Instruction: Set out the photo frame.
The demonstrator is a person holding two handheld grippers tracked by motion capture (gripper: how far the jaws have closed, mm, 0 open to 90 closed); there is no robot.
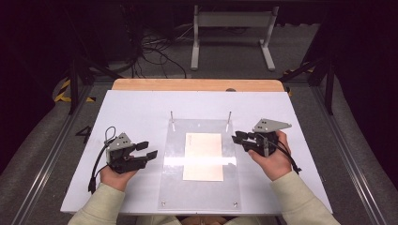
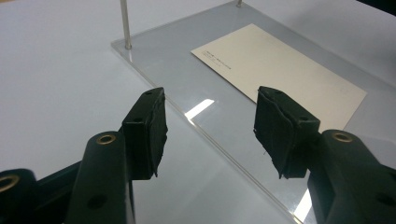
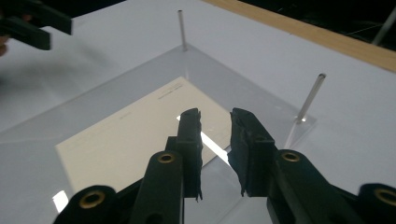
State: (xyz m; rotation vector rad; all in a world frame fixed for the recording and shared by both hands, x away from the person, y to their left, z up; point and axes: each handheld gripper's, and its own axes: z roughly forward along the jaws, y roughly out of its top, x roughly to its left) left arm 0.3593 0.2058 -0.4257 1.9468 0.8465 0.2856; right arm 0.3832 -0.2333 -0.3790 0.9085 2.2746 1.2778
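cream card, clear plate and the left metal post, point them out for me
cream card [image 1: 202, 157], high view, middle of its face
clear plate [image 1: 171, 187], high view, bare near-left part
left metal post [image 2: 124, 23], left gripper view, mid shaft

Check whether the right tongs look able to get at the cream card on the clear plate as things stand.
Probably yes. The right tongs hang just beside the clear plate, jaws slightly apart, and nothing lies between them and the cream card, which lies flat on it.

A lab: cables [image 1: 155, 51] on grey floor, metal rig frame [image 1: 72, 84].
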